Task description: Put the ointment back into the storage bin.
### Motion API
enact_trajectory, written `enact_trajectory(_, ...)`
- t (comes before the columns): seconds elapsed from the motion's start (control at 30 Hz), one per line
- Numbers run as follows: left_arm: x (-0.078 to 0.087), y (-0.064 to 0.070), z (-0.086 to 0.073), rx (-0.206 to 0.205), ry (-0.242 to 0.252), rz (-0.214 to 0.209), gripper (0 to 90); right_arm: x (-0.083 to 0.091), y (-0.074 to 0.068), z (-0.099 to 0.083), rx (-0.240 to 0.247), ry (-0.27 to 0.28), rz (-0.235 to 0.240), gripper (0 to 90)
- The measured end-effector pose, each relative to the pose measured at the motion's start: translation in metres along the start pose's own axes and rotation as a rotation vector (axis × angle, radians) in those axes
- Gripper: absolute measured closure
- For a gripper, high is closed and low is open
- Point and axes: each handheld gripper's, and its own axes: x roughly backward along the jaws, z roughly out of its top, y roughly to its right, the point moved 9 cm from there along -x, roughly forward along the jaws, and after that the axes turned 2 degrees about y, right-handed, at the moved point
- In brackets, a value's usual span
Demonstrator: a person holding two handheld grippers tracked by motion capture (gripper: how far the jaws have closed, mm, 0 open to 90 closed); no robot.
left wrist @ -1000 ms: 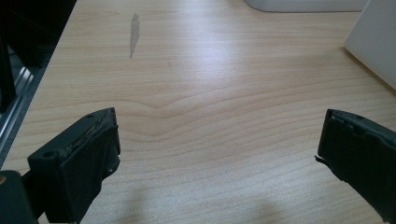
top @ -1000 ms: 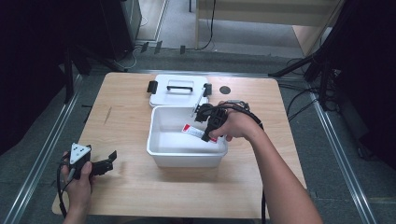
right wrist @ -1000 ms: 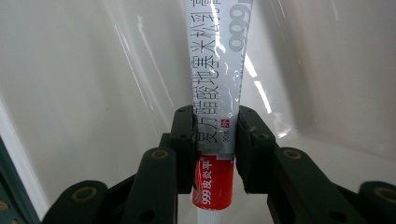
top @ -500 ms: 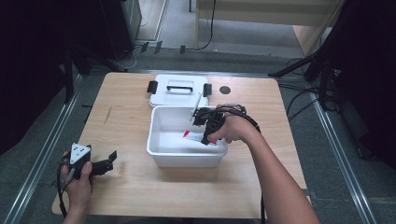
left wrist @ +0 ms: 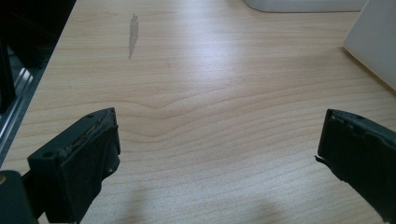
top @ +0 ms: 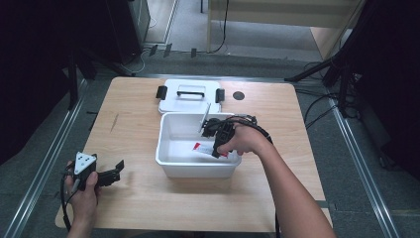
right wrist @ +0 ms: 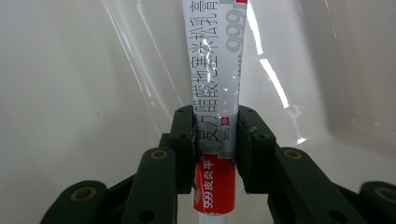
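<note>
A white plastic bin (top: 167, 159) stands in the middle of the table. My right gripper (top: 216, 151) reaches down into it, shut on a red and silver ointment tube (top: 200, 147). In the right gripper view the tube (right wrist: 218, 74) is pinched between the two jaws, midway between the gripper's tips (right wrist: 215, 127), with its printed end pointing at the bin's floor. My left gripper (top: 115, 171) rests near the table's front left, held by a hand. Its jaws (left wrist: 215, 149) stand wide open over bare wood, with nothing between them.
The bin's white lid (top: 190, 96) with black latches lies flat behind the bin. A small black disc (top: 239, 95) sits to the lid's right. A corner of the bin (left wrist: 373, 42) shows in the left gripper view. Metal rails run along both table sides.
My right gripper has gone lower into the bin with the tube, which now lies near the floor. The left gripper has stayed put.
</note>
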Motion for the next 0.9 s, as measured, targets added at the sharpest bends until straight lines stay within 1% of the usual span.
enact_trajectory(0.17, 0.0, 0.0, 0.0, 0.001, 0.001, 0.0, 0.0, -0.003, 0.0, -0.001, 0.005, -0.013, -0.008, 71.0)
enact_trajectory(0.2, 0.0, 0.0, 0.0, 0.002, 0.001, 0.0, 0.0, -0.004, 0.002, -0.001, 0.01, -0.018, -0.022, 70.0)
enact_trajectory(0.23, 0.0, 0.0, 0.0, 0.002, 0.001, 0.0, 0.0, -0.004, 0.002, -0.001, 0.01, -0.018, -0.022, 70.0)
enact_trajectory(0.27, 0.0, 0.0, 0.0, 0.001, 0.002, 0.0, 0.0, -0.004, 0.004, -0.001, -0.001, -0.017, -0.045, 69.8)
enact_trajectory(0.33, 0.0, 0.0, 0.0, 0.002, 0.001, 0.0, 0.0, -0.003, 0.008, 0.0, -0.012, -0.014, -0.077, 71.4)
enact_trajectory(0.4, 0.0, 0.0, 0.0, 0.002, 0.002, 0.0, 0.0, -0.002, 0.009, 0.0, -0.016, -0.013, -0.083, 72.4)
enact_trajectory(0.47, 0.0, 0.0, 0.0, 0.002, 0.002, -0.001, 0.0, -0.002, 0.008, 0.0, -0.019, -0.004, -0.078, 72.2)
enact_trajectory(0.57, 0.0, 0.0, 0.0, 0.003, 0.001, -0.002, 0.0, -0.001, 0.007, 0.002, -0.013, 0.012, -0.066, 68.2)
enact_trajectory(0.63, 0.0, 0.0, 0.0, 0.004, 0.001, -0.003, 0.0, -0.001, 0.006, 0.002, -0.013, 0.016, -0.066, 62.9)
enact_trajectory(0.67, 0.0, 0.0, 0.0, 0.004, 0.001, -0.003, 0.0, -0.001, 0.006, 0.002, -0.013, 0.016, -0.066, 62.9)
enact_trajectory(0.7, 0.0, 0.0, 0.0, 0.003, 0.003, -0.002, 0.0, 0.0, 0.007, 0.002, -0.02, 0.018, -0.073, 58.4)
enact_trajectory(0.77, 0.0, 0.0, 0.0, 0.003, 0.003, -0.003, 0.0, 0.002, 0.007, 0.003, -0.024, 0.022, -0.075, 56.7)
enact_trajectory(0.8, 0.0, 0.0, 0.0, 0.005, 0.004, -0.003, 0.0, 0.005, 0.007, 0.004, -0.034, 0.038, -0.077, 52.2)
enact_trajectory(0.87, 0.0, 0.0, 0.0, 0.003, 0.005, -0.003, 0.0, 0.01, 0.007, 0.005, -0.045, 0.06, -0.073, 47.6)
enact_trajectory(0.9, 0.0, 0.0, 0.0, 0.004, 0.005, -0.004, 0.0, 0.01, 0.007, 0.005, -0.045, 0.06, -0.073, 47.6)
